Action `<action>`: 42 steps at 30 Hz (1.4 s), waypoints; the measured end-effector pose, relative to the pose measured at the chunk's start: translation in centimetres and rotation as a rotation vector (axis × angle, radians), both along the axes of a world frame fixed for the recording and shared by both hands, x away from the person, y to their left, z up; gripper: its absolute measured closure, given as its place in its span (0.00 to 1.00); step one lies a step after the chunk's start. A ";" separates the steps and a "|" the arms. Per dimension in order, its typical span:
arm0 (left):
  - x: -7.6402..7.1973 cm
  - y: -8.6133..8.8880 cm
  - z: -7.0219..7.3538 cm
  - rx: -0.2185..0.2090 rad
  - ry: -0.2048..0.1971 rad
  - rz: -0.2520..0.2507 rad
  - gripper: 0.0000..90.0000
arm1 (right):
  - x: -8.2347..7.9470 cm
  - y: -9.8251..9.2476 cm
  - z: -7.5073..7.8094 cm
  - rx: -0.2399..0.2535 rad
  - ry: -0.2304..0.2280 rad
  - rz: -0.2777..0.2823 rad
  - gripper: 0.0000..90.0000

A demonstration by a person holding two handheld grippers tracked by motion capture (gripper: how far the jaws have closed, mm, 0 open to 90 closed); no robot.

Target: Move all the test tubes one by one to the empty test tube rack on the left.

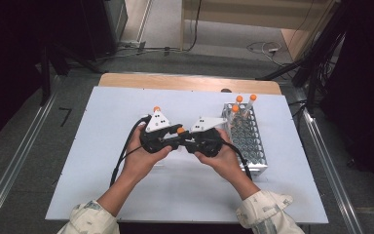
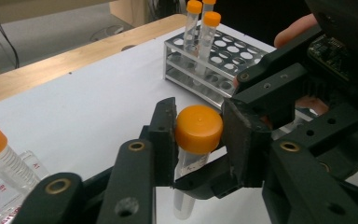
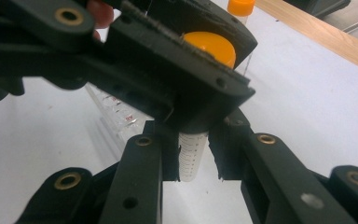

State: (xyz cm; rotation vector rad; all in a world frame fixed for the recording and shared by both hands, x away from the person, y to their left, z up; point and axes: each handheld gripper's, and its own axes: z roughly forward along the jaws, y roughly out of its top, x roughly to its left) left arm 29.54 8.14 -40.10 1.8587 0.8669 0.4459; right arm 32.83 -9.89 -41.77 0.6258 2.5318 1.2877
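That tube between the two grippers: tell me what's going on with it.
A person holds a gripper in each hand over the table. The right gripper grips the clear body of the tube and holds it upright, while the left gripper is clamped on its orange cap, apparently to twist it. The cap is on. Three more capped tubes stand in the rack on the right, and another tube stands to the left.
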 end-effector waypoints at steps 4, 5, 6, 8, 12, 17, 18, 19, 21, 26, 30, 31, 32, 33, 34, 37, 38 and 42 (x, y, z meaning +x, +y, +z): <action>0.0 0.0 0.0 0.003 -0.003 0.002 0.78 | 0.0 0.0 0.0 0.003 0.005 -0.003 0.80; 0.0 0.0 0.0 0.005 -0.003 0.002 0.79 | 0.0 0.0 0.0 0.003 0.005 -0.003 0.80; 0.0 0.0 0.0 0.005 -0.004 0.004 0.79 | 0.0 0.0 0.0 0.002 0.004 -0.002 0.80; 0.0 0.0 0.0 0.005 -0.004 0.005 0.79 | 0.0 0.0 0.0 0.004 0.005 -0.004 0.80; 0.1 0.0 0.1 0.000 -0.003 0.014 0.79 | 0.1 -0.1 0.0 0.007 0.005 -0.003 0.79; 0.1 0.2 0.2 0.001 -0.008 0.026 0.79 | 0.2 -0.2 0.1 0.039 0.027 -0.005 0.60; 0.1 0.3 0.2 -0.002 -0.008 0.028 0.79 | 0.2 -0.3 0.2 0.044 0.033 -0.005 0.55; 0.2 0.3 0.3 -0.005 -0.008 0.028 0.79 | 0.2 -0.3 0.1 0.047 0.036 -0.009 0.51; 0.2 0.4 0.4 -0.008 -0.009 0.031 0.79 | 0.2 -0.4 0.1 0.052 0.036 -0.022 0.41; 0.4 0.6 0.8 -0.005 -0.007 0.046 0.79 | 0.2 -0.6 0.1 0.064 0.049 -0.045 0.30; 0.7 1.0 1.5 -0.006 -0.014 0.062 0.79 | 0.1 -0.7 0.0 0.061 0.047 -0.044 0.28; 0.8 1.1 1.6 -0.007 -0.017 0.067 0.79 | 0.1 -0.8 0.0 0.061 0.045 -0.044 0.28; 0.9 1.2 1.8 -0.008 -0.019 0.072 0.79 | 0.0 -0.8 0.0 0.061 0.045 -0.046 0.28; 1.0 1.3 1.9 -0.004 -0.021 0.076 0.79 | 0.0 -0.9 0.0 0.059 0.045 -0.047 0.28; 1.1 1.4 2.0 -0.006 -0.022 0.082 0.79 | 0.0 -0.9 0.0 0.060 0.042 -0.046 0.28; 1.5 2.0 2.2 -0.014 -0.022 0.103 0.79 | 0.0 -1.1 0.1 0.063 0.045 -0.049 0.28; 1.7 2.2 2.3 -0.018 -0.023 0.110 0.79 | -0.1 -1.1 0.1 0.062 0.048 -0.051 0.28; 2.3 3.0 2.5 -0.019 -0.027 0.145 0.79 | -0.1 -1.3 -0.1 0.055 0.046 -0.049 0.28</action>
